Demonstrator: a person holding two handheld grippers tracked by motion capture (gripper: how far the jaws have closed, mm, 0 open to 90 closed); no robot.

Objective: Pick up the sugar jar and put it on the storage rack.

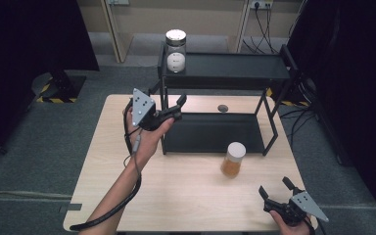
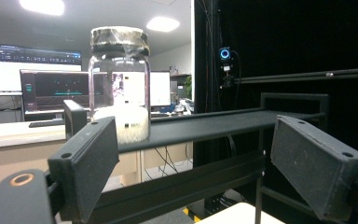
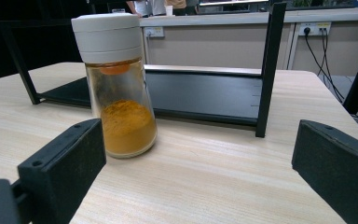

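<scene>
Leftmost, raised in front of the black rack point(image 1: 225, 73) near its left post: left gripper point(image 1: 180, 106), jaws spread wide, pinching nothing, apparently clear of the frame, though contact with the post cannot be ruled out from the high view. Aimed, per the left gripper view, over the edge of the rack's top shelf at the white-powder jar point(image 2: 120, 84), standing upright at the left end of that shelf, well back from the jaws. Likely glass with a wide cap, about a third full: moderately heavy, rigid, smooth-walled and breakable, so probably best taken around the straight body below the cap, squarely and not too low, where the shelf edge would get in the way. Further right, on the desk point(image 1: 186, 196) just in front of the rack's lower shelf, towards its right end: orange-powder jar point(image 1: 233, 160), upright, white cap on a clear tapered body, roughly a third full. Probably light but top-heavy, slick and easy to tip; safest hold judged to be the clear body just beneath the cap. Rightmost, low over the desk's near right corner, well apart from the rack: right gripper point(image 1: 275, 188), jaws likewise wide apart and empty, pointed at that jar, off to its left side in the right gripper view, not touching it.
</scene>
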